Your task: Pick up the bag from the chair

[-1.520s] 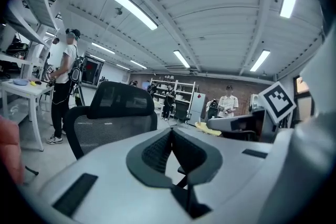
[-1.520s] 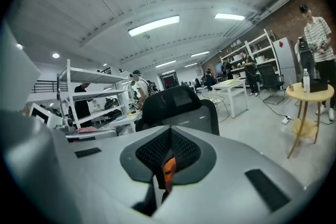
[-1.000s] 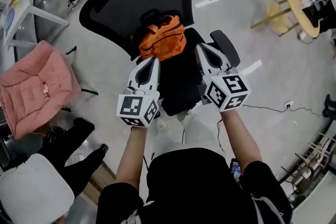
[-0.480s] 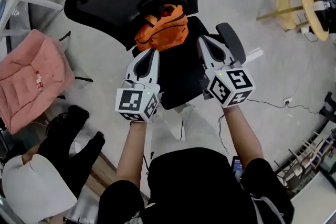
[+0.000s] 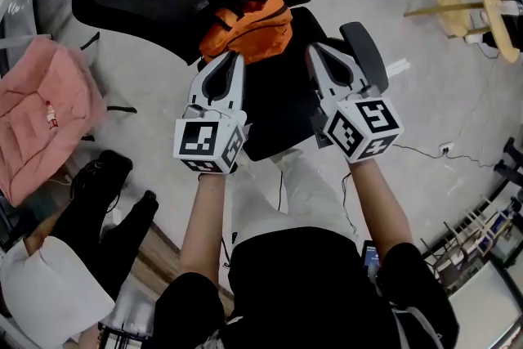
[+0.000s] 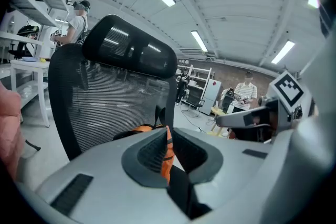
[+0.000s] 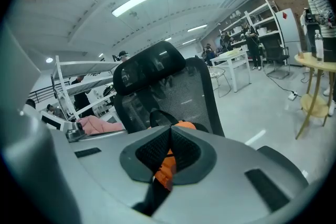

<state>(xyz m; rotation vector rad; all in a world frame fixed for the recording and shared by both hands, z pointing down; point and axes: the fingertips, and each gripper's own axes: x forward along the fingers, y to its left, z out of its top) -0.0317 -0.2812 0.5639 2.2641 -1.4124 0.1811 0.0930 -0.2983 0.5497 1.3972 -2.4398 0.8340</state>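
One bag point(image 5: 252, 25) just beyond left gripper point(image 5: 234, 56)

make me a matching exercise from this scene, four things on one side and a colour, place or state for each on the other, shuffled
Things:
1. bag
2. cushion
3. round table
4. left gripper

Descriptions:
A. pink, at the far left of the head view
B. jaws together, nothing held
C. orange, lying on the black chair seat
D. pale wood, at the upper right of the head view

Pairs: 1-C, 2-A, 3-D, 4-B
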